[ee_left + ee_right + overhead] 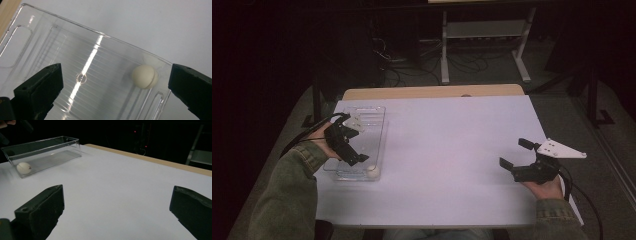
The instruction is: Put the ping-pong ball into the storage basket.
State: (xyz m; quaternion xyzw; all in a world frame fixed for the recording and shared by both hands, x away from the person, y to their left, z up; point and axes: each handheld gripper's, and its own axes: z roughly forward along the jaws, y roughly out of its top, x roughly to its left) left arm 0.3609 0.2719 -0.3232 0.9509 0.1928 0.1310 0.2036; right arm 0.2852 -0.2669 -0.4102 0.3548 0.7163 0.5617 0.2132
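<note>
A clear plastic bin (381, 131) lies lengthwise at the table's left side. A small white ball (373, 171) rests inside it at the near end. My left gripper (355, 146) hovers over the bin, open and holding nothing. In the left gripper view I look down into the bin (75, 23), and the ball (145, 76) sits near the right jaw of the left gripper (115, 87). My right gripper (515, 153) is open over bare table at the right, far from the bin. The right gripper (116, 212) faces the bin (42, 152) and ball (24, 167) across the table.
The white table top (447, 150) spreads between the two grippers, with a wooden edge (432, 92) at the back. Beyond it, a metal shelf frame (484, 30) and cables (402, 67) lie on the dark floor.
</note>
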